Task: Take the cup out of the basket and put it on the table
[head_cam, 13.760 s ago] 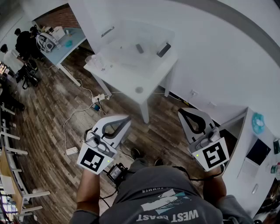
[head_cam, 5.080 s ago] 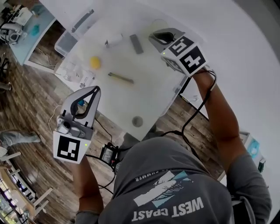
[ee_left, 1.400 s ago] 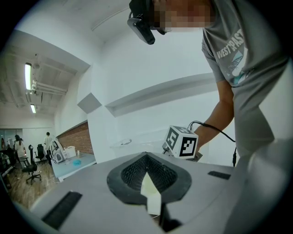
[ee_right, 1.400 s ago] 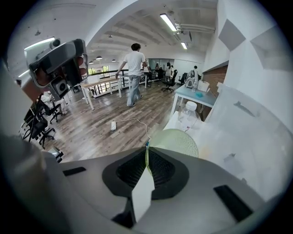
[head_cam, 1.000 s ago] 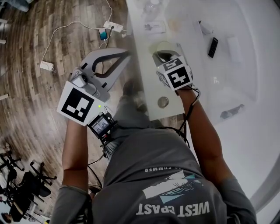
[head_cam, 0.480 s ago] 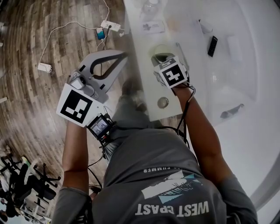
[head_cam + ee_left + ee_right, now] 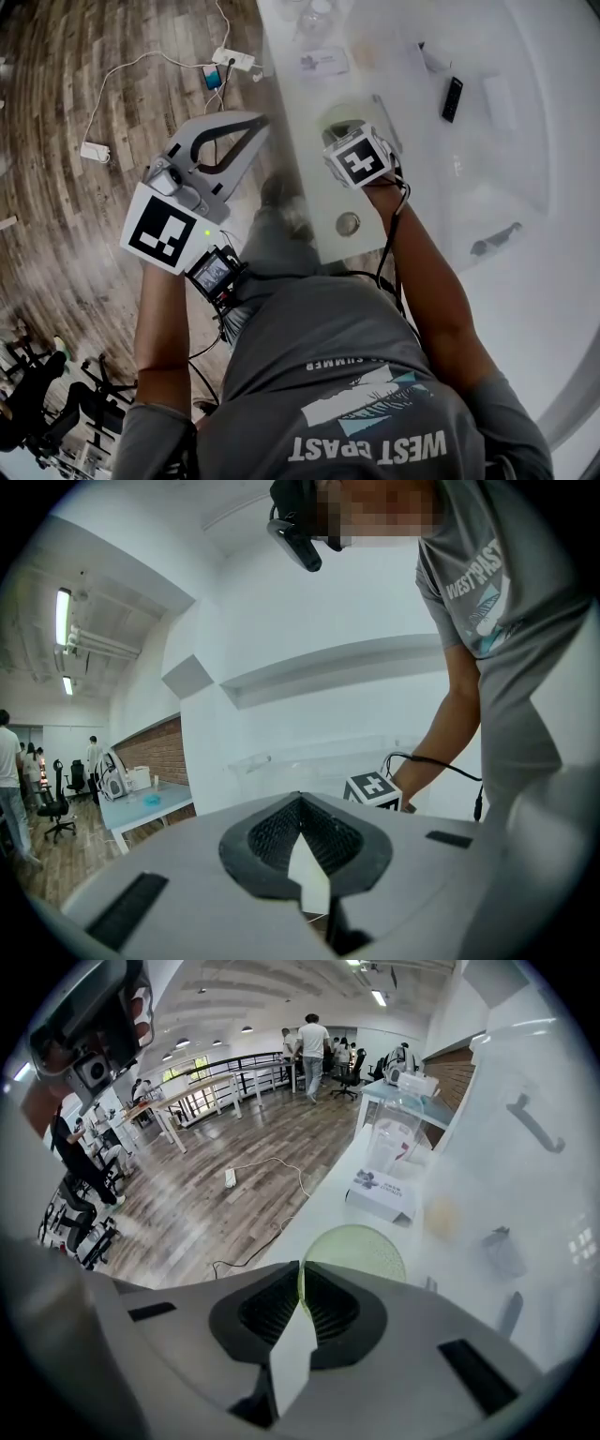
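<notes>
Pinching the cup at its rim in the right gripper by the left edge of the table. Holding the left gripper beyond that edge.

Right gripper has brought the cup — rim pinched — to the table edge.

An open-plan office was suggested: ahead of the right gripper, long desks, swivel chairs and standing people were seen on plank flooring.

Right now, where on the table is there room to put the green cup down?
Bare table lies between the black remote and the round hole, beside the right gripper holding the cup. Farther off, around the small box, it is crowded.
</notes>
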{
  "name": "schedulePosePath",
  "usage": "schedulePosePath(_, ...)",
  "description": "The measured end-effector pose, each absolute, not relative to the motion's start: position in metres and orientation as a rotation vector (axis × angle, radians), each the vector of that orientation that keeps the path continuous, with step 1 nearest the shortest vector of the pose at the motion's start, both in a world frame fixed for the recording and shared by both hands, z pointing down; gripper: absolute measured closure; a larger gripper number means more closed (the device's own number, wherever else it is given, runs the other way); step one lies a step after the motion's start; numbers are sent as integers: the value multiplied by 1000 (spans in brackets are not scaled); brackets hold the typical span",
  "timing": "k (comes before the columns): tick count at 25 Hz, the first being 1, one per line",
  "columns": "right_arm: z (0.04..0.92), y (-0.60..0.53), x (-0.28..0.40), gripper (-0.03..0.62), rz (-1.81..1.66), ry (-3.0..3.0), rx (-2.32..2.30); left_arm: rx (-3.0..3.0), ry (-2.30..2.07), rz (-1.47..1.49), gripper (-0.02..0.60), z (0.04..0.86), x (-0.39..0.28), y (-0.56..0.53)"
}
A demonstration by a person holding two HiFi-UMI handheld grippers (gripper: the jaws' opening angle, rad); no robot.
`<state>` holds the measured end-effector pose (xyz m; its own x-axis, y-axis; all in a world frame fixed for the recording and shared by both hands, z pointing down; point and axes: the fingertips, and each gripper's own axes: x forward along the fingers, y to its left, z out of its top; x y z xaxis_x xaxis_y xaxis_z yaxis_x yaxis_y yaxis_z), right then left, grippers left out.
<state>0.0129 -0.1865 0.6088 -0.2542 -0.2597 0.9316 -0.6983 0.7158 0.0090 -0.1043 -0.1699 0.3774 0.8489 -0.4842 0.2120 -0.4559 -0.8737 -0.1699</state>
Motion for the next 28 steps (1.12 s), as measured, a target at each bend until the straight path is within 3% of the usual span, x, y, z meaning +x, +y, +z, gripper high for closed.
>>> schedulePosePath(20,576,-188,9,530,453,-1888,745,-2900,685,-395,572,361,-90,-179)
schedulePosePath(28,488,-198,-17,539,466,-2217,924,-2865,664,-413,572,347,-85,-174)
